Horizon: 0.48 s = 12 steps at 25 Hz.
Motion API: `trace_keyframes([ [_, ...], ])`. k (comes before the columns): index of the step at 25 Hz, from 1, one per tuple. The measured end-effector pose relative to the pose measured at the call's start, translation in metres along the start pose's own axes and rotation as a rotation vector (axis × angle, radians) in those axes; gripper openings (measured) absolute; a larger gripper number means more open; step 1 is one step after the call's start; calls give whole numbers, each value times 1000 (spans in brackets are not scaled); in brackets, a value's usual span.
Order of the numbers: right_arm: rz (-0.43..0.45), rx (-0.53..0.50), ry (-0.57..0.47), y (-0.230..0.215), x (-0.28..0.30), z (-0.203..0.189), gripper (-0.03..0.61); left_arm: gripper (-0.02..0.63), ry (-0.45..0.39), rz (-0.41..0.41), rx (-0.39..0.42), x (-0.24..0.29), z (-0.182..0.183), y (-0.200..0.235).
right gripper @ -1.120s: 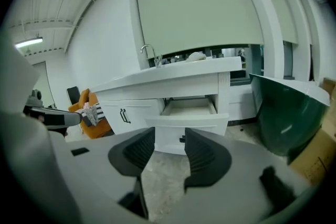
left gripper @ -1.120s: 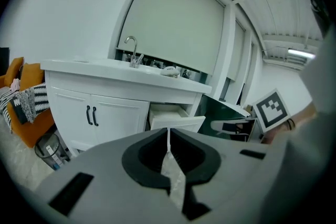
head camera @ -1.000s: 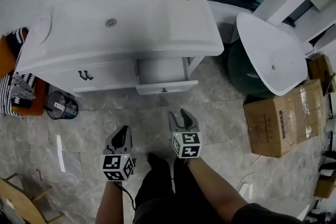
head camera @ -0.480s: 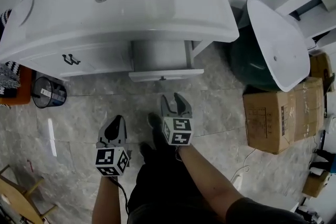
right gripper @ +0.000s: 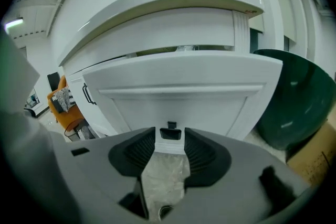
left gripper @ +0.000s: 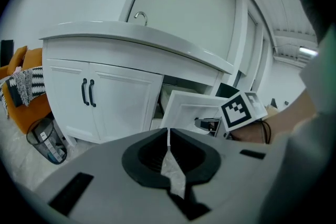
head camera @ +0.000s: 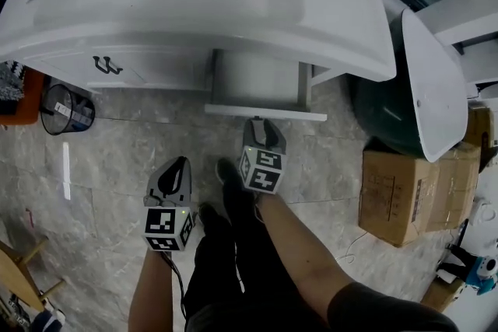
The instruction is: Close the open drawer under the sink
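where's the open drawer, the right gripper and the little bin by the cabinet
open drawer (right gripper: 178,93): right gripper view, middle of its front panel
right gripper (head camera: 263,125): head view, between its jaw tips
bin (head camera: 48,106): head view, its left edge

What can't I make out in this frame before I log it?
Drawer interior: head view, covered by the sink counter; right gripper view, blocked by the drawer's own front.
Whether the right gripper touches the drawer handle: too close to tell, either view.
Bin contents: too small, head view.
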State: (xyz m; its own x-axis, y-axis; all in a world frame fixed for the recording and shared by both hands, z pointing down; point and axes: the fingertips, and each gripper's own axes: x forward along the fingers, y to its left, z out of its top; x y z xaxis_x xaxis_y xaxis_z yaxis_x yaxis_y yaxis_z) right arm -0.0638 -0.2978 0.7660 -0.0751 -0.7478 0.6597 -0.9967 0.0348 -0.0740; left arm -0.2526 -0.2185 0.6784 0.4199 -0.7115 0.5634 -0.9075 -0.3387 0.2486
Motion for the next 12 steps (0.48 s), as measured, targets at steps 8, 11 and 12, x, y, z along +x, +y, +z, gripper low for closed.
trace_keyframes([
  [8, -3, -45, 8, 0, 19, 4, 153, 25, 11, 5, -21, 21, 4, 1],
  [11, 1, -24, 16, -2, 22, 6, 153, 25, 18, -3, -11, 27, 9, -2],
  [12, 0, -15, 21, -3, 25, 8, 153, 25, 20, -5, -17, 29, 11, -2],
])
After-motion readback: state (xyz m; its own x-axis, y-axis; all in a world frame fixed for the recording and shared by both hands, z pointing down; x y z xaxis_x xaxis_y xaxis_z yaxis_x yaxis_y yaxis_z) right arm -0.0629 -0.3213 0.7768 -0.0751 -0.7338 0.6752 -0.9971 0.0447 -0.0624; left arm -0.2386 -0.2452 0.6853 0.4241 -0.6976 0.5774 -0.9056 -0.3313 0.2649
